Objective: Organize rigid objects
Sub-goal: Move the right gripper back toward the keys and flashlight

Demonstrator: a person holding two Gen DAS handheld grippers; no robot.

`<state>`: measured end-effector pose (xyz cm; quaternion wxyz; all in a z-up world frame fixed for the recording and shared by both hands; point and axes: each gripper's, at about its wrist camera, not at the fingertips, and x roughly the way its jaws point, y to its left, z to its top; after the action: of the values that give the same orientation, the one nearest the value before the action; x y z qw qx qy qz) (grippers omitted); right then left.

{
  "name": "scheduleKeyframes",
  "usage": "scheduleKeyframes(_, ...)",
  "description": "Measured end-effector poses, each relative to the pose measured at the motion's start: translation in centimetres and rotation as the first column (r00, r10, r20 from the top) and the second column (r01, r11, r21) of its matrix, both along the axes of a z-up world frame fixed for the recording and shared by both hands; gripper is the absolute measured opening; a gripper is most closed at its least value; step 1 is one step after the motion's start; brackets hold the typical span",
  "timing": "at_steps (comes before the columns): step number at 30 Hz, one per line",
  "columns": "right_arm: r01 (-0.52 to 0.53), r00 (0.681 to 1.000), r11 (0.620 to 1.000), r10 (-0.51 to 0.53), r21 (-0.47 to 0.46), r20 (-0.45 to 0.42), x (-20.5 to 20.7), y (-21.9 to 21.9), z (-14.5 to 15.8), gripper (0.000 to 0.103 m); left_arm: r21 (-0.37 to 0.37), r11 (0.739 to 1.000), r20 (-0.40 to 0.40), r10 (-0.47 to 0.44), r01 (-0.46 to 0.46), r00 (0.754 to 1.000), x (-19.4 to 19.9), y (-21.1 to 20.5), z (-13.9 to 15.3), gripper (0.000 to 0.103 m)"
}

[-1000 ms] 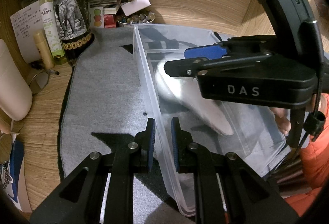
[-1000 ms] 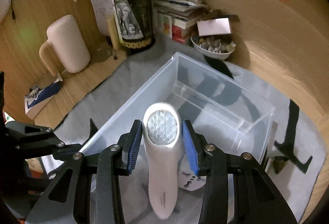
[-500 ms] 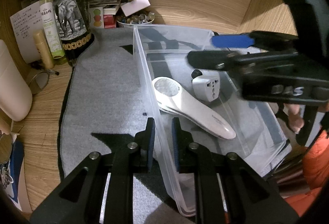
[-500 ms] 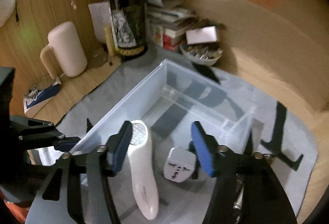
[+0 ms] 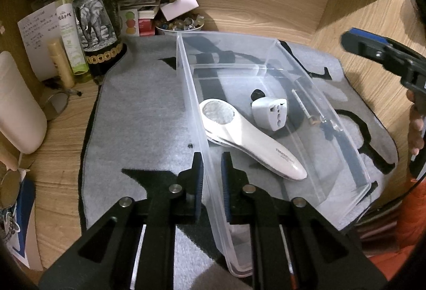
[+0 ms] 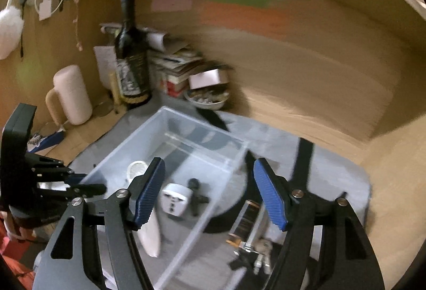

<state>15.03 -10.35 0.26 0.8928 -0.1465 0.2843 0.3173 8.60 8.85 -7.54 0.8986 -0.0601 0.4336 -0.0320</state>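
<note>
1. The left claw (image 5: 211,181) was pinched on the near wall of the clear plastic bin (image 5: 298,61), which sat on a grey mat (image 5: 138,114) on the bench.
2. The right claw (image 6: 209,193) was above the bin, its jaws opening with nothing between them.
3. The white handheld device (image 5: 247,139) lay flat on the bin floor, just beside a white travel adapter (image 5: 270,114).
4. Judgement: the device looked like light, stiff, smooth plastic, likely slippery; its narrow handle seemed the best place to grip it.
5. Small items, among them keys (image 6: 262,247), lay outside the bin on the mat, apparently unsorted.
</note>
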Motion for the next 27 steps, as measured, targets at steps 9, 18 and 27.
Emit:
scheduleKeyframes(9, 0.135, 0.991, 0.991, -0.135, 0.006, 0.009, 0.4, -5.6, -1.0, 0.073, 0.031, 0.999, -0.012, 0.024, -0.024, 1.0, -0.1, -0.5, 0.2, 0.01)
scheduleKeyframes(18, 0.199, 0.972, 0.978, -0.204, -0.055, -0.113, 3.0, -8.4, -6.1, 0.073, 0.031, 0.998, -0.027, 0.053, -0.053, 0.998, -0.2, -0.6, 0.3, 0.01)
scheduleKeyframes(27, 0.175, 0.944, 0.979, -0.196, -0.103, -0.264, 3.9, -9.5, -11.3, 0.071, 0.022, 0.997, -0.039, 0.072, -0.071, 0.997, -0.1, -0.6, 0.3, 0.01)
